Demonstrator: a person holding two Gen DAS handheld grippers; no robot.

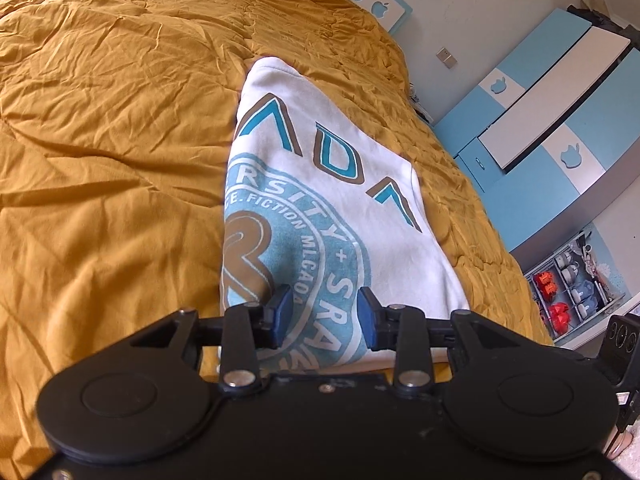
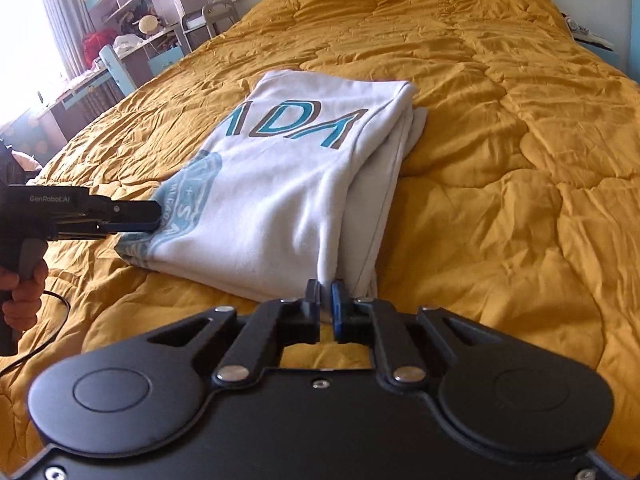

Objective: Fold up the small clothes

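Observation:
A white T-shirt [image 1: 340, 200] with a teal and brown print lies folded lengthwise on the mustard quilt [image 1: 100, 140]. My left gripper [image 1: 325, 312] is open, its blue pads apart just above the shirt's near end. In the right wrist view the shirt [image 2: 280, 184] lies in the middle of the bed. My right gripper [image 2: 326, 304] is shut on the shirt's near corner, where the folded layers meet. The left gripper [image 2: 132, 216] comes in from the left there and reaches over the printed edge of the shirt.
The quilt [image 2: 500, 160] covers the whole bed. A blue and white wardrobe [image 1: 560, 100] stands past the bed's right side. A desk and shelves [image 2: 132, 20] stand by the window at the far left. A shoe rack [image 1: 572, 292] sits by the wardrobe.

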